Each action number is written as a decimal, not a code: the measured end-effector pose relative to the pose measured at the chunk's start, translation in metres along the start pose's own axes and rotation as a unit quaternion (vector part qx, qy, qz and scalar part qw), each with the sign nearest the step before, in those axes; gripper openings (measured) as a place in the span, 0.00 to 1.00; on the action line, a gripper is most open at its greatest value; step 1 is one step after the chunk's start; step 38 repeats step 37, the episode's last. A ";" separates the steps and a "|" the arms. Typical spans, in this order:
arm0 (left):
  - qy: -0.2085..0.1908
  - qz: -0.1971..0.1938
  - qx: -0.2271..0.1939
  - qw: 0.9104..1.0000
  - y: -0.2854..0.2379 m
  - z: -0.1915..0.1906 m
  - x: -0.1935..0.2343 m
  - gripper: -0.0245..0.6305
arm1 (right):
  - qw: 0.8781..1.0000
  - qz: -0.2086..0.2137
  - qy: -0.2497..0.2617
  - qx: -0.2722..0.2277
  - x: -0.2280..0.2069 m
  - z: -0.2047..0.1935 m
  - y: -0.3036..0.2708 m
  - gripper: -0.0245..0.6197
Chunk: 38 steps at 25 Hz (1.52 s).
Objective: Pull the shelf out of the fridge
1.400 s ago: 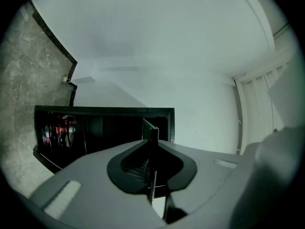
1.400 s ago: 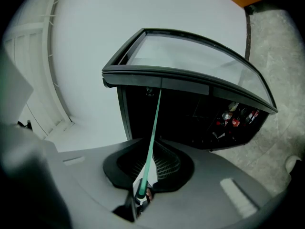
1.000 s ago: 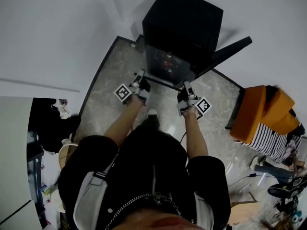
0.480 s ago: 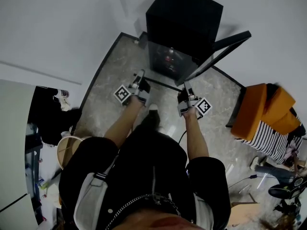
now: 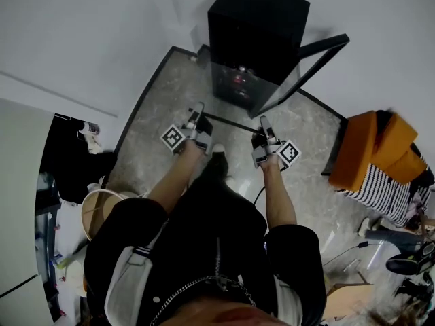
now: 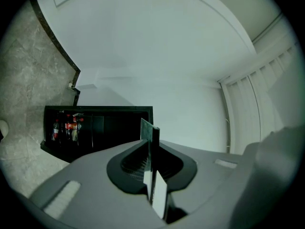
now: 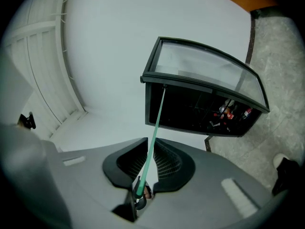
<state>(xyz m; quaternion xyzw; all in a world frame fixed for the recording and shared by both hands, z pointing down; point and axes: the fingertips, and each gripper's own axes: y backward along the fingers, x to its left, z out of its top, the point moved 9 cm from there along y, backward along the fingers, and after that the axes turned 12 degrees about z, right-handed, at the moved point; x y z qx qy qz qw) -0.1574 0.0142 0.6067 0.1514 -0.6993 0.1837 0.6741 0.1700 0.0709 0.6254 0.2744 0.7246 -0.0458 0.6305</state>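
A small black fridge (image 5: 257,39) stands on the stone floor against the white wall, its glass door (image 5: 306,66) swung open to the right. The glass shelf (image 5: 231,121) hangs level in front of the opening, its dark front edge spanning the two grippers. My left gripper (image 5: 199,112) is shut on the shelf's left end and my right gripper (image 5: 264,123) on its right end. In the left gripper view the shelf (image 6: 151,142) runs edge-on between the pads of the left gripper (image 6: 150,152). The right gripper (image 7: 147,152) clamps the green glass edge (image 7: 153,137). Whether the far end is still inside is unclear.
Red-labelled bottles (image 6: 66,128) stand inside the fridge (image 7: 205,109). An orange seat with striped cloth (image 5: 374,161) is at the right, a round basket (image 5: 100,212) at the left. The person's shoe (image 5: 217,152) is on the floor below the shelf, and a cable trails nearby.
Both grippers have drawn back from the fridge toward the person, carrying the shelf with them. The gap between the shelf's front edge and the fridge has grown.
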 end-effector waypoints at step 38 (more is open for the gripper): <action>-0.010 -0.015 0.010 1.000 0.060 -0.015 -0.005 0.08 | 1.000 0.007 0.016 -0.007 0.029 -0.037 0.049 0.10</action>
